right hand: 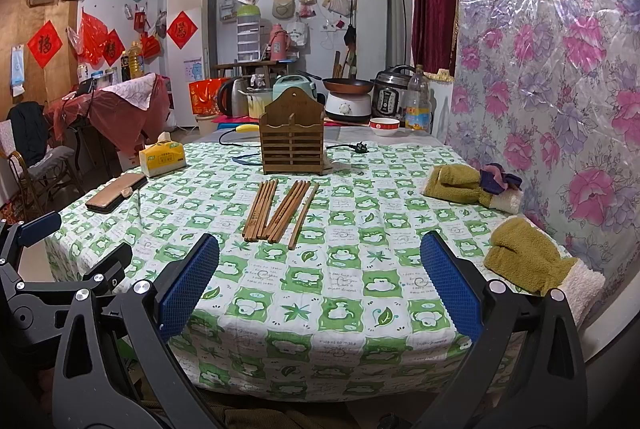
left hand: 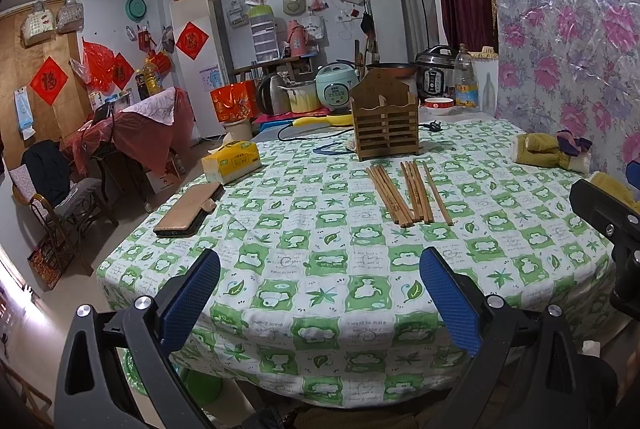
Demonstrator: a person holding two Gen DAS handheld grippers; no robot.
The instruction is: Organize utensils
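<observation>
Several wooden chopsticks (left hand: 406,195) (right hand: 278,209) lie flat in loose bunches on the green-and-white checked tablecloth (left hand: 320,289) (right hand: 340,269). Behind them stands an upright wooden slatted utensil holder (left hand: 385,125) (right hand: 291,141), with nothing visible inside it. My left gripper (left hand: 320,297) hovers open over the table's near edge, well short of the chopsticks. My right gripper (right hand: 320,285) is also open, near the front edge, with nothing between its blue pads. The right gripper's body shows at the right edge of the left wrist view, and the left gripper's body at the left edge of the right wrist view.
A phone in a brown case (left hand: 188,211) (right hand: 116,195) and a yellow tissue pack (left hand: 231,161) (right hand: 162,157) lie at the table's left. Olive mittens (right hand: 532,261) (left hand: 548,149) lie at the right by the floral wall. A black cable (right hand: 344,148), bowl (right hand: 384,126) and cookers stand behind.
</observation>
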